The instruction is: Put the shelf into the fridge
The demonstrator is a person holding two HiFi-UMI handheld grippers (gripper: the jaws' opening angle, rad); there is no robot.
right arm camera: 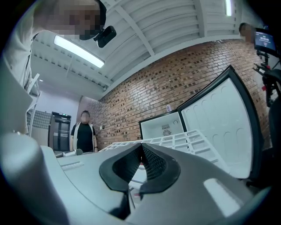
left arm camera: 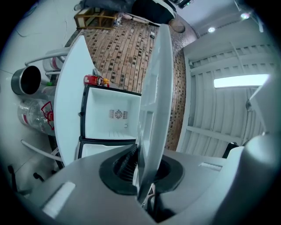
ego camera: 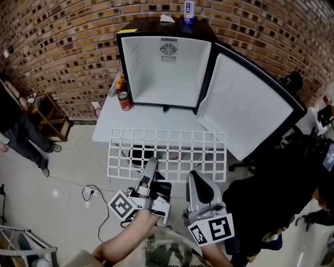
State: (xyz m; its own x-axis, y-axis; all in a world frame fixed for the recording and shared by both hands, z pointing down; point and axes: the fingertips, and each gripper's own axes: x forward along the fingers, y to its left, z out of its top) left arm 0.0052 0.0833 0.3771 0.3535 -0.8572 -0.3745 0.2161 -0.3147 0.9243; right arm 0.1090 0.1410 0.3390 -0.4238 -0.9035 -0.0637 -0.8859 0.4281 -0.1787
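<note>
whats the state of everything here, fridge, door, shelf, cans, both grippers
fridge: standing on the table, nothing inside
fridge door: swung wide open
shelf: outside the fridge, held about level in front of it
left hand-held gripper: shut on the shelf's near edge
right hand-held gripper: shut on the shelf's near edge
red can: upright beside the fridge
blue can: upright on top of the fridge

Bright ceiling striplight (right arm camera: pixel 79 51), heavy fisheye edge distortion.
</note>
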